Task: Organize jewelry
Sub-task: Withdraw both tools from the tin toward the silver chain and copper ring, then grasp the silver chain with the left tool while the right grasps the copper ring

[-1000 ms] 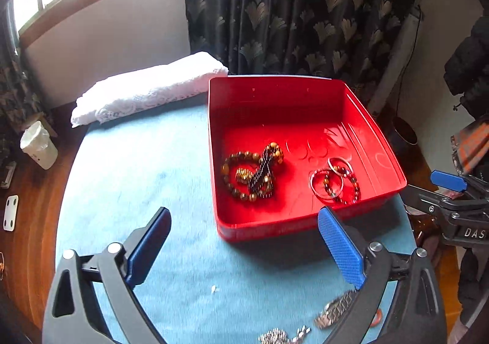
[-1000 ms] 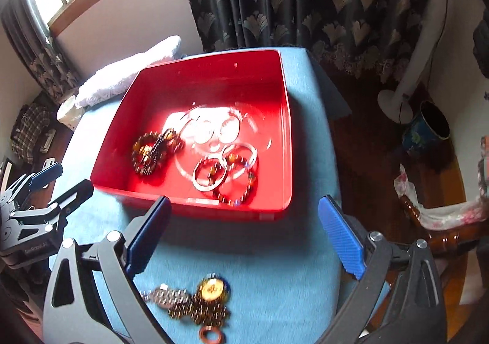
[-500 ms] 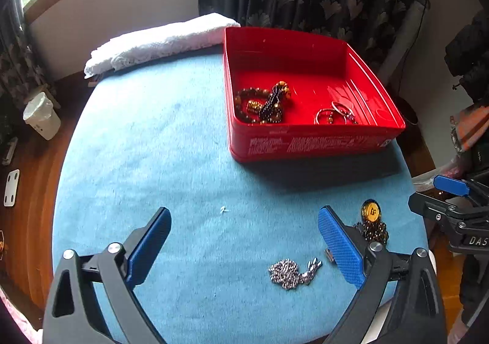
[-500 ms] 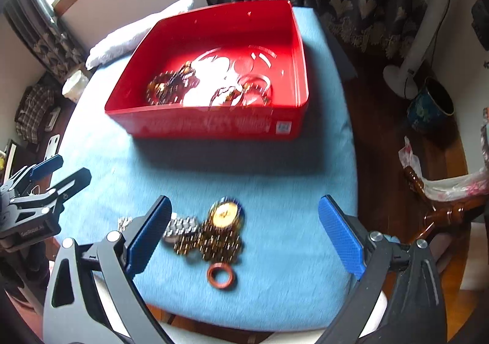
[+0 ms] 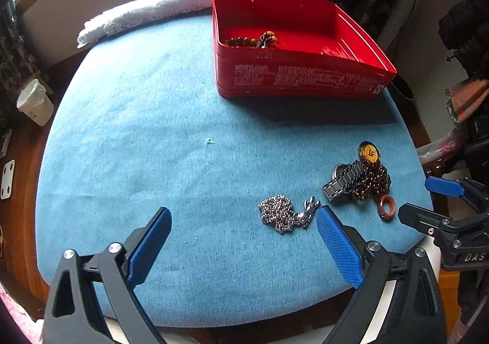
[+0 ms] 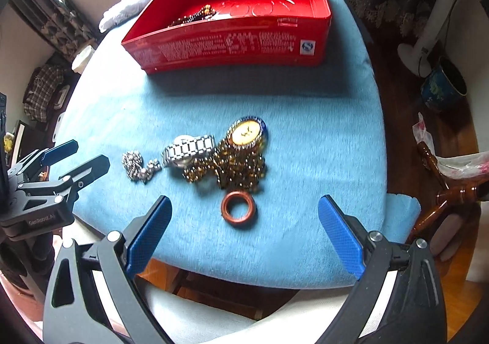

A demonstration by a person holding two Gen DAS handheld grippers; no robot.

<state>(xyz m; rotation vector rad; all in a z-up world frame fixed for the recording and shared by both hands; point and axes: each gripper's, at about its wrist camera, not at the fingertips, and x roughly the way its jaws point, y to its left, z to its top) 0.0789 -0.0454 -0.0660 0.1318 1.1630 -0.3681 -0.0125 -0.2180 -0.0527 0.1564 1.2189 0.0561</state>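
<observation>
Moved: both claws pulled back from over the red tin (image 5: 299, 81) toward the loose pile at the table's near edge.
Right gripper (image 6: 244, 227): wide, jaws closing slightly, nothing between the pads; brown ring (image 6: 239, 210) lies just ahead.
Left gripper (image 5: 244, 237): released, empty; silver chain (image 5: 282, 215) beside its right finger.
Done: bead bracelets (image 5: 253, 40) in the tin.
Left: ring, chain, watch (image 6: 189, 149), gold beaded piece (image 6: 244, 157) on the blue cloth (image 5: 152, 145).
Hidden: most tin contents behind its near wall; beaded heap blurred.

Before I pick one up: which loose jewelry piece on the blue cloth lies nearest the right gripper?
The brown ring, lying alone in front of the beads; the watch and silver chain lie farther off.
</observation>
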